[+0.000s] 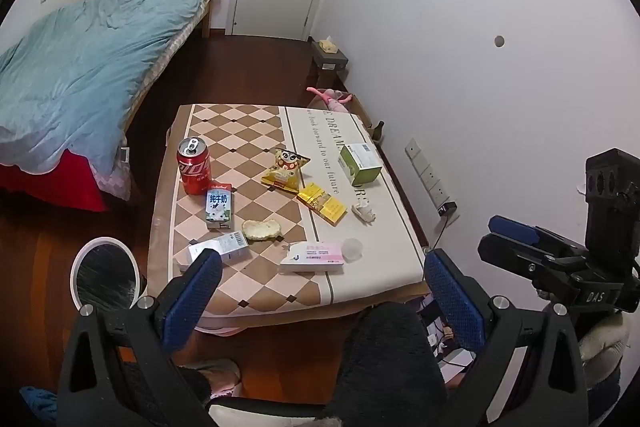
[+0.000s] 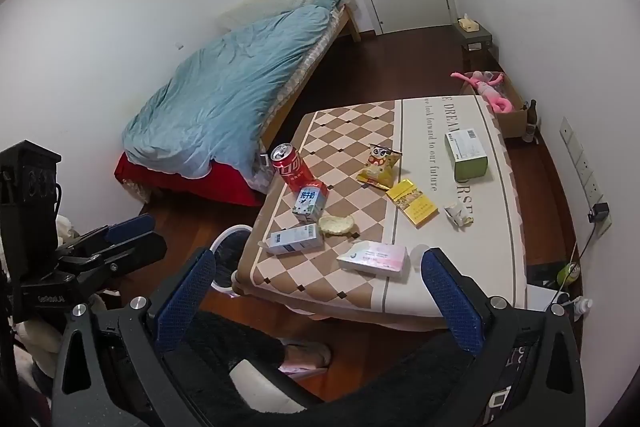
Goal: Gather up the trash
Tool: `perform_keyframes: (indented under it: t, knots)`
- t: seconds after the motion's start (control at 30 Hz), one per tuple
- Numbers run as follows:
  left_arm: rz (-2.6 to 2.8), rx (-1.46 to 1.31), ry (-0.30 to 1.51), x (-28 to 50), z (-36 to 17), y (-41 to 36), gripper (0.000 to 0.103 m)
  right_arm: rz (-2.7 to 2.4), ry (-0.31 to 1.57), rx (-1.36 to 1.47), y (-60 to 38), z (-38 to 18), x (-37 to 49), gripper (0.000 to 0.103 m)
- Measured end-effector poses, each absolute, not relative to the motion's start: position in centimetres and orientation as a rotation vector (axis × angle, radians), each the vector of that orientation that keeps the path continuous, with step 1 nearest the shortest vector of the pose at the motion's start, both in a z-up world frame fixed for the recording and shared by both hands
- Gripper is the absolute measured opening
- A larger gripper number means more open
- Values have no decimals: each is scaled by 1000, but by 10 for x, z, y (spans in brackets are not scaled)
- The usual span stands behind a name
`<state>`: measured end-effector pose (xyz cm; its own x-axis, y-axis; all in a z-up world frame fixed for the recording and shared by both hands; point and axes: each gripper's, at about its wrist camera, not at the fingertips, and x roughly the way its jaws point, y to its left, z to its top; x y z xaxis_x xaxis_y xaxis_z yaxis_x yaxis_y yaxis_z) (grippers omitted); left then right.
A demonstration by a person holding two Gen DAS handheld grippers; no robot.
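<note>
Counter [image 1: 372,269], low, under a cloth of brown-and-cream diamonds with a white panel printed "we look forward to our future" and larger letters partly covered. Landmark: the red cola can [image 1: 194,166].

- Red cola can: upright near the counter's far left corner, white Chinese script on its side, pull-tab top.
- Milk carton [image 1: 219,207]: touching or just beside the can on its near side, blue and white with a green base, label "纯牛奶".
- Snack bag [image 1: 286,169]: right of the can, yellow, cartoon panda face, crumpled.
- Yellow flat pack [image 1: 322,203]: right of the can, just beyond the snack bag, lying flat; print too small to read.
- Green-and-white box [image 1: 359,163]: far right of the can on the white panel, barcode label on top.
- Crumpled white paper [image 1: 364,213]: near side of the green box.
- Pale round wafer [image 1: 262,229]: near side of the milk carton.
- White-and-blue box [image 1: 224,247]: near side of the can, on its side, barcoded.
- Pink-and-white tissue pack [image 1: 313,257]: near edge, right of that box, beside a clear plastic cup [image 1: 352,249].
- White-rimmed bin [image 1: 105,273]: on the floor off the counter's near left corner.
- Left claw [image 1: 322,297]: fingers wide apart, empty, short of the near edge.
- Right claw [image 2: 318,301]: fingers wide apart, empty; body marked "DAS".
</note>
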<state>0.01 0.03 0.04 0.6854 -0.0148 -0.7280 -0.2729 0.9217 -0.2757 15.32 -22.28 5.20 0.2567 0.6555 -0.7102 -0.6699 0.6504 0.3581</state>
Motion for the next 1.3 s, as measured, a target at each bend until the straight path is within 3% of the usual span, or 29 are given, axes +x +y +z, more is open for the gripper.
perform_keyframes:
  t: [1.3]
  knots:
    - [84,-364,789,1,14,-6,103,931,951,1,-220,51,148,103]
